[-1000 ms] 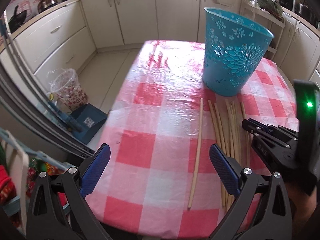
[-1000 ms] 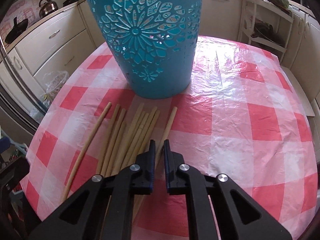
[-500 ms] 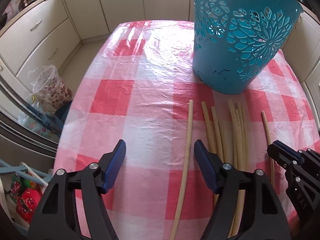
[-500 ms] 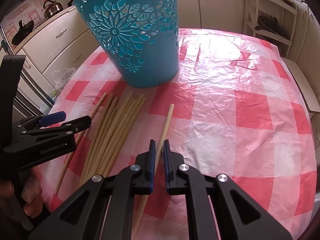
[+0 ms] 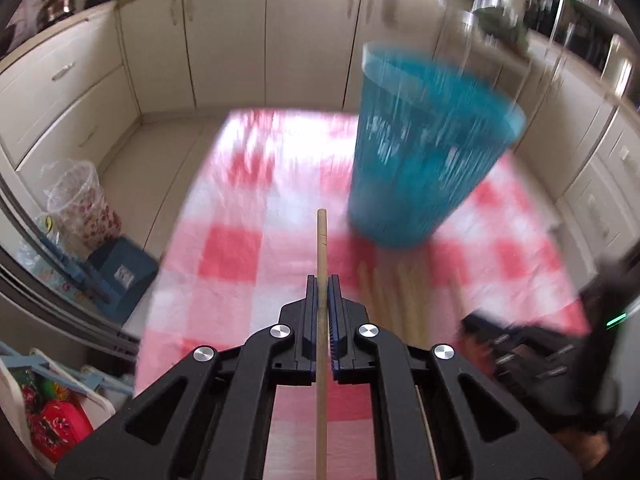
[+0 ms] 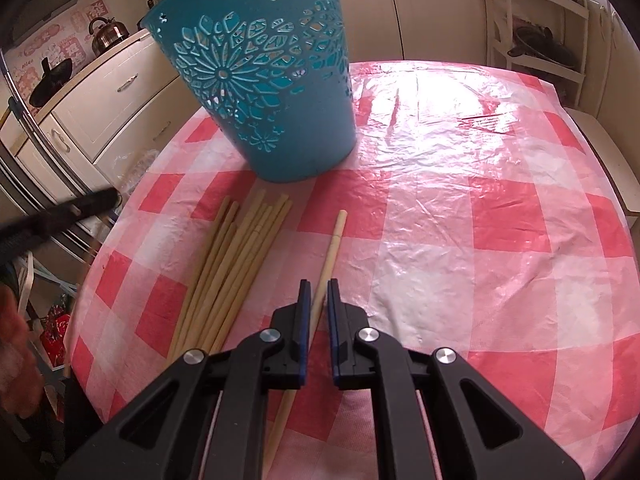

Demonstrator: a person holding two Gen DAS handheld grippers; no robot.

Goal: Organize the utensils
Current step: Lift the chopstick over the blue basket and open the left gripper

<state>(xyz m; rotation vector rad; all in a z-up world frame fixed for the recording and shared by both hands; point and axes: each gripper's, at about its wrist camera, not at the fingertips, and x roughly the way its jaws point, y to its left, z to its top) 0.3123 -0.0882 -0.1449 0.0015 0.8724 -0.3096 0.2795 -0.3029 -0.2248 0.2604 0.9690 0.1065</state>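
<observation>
Table layout, right wrist view
Basket (image 6: pixel 260 80) stands upright at the table (image 6: pixel 500 240) rear-left; stick bundle (image 6: pixel 236 264) lies before it; single stick (image 6: pixel 330 248) lies just right of bundle.

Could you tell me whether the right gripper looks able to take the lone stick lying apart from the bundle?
Probably yes: the right gripper is just above the lone stick, jaws slightly apart on either side of it, with nothing between; the bundle lies clear to its left.
</observation>
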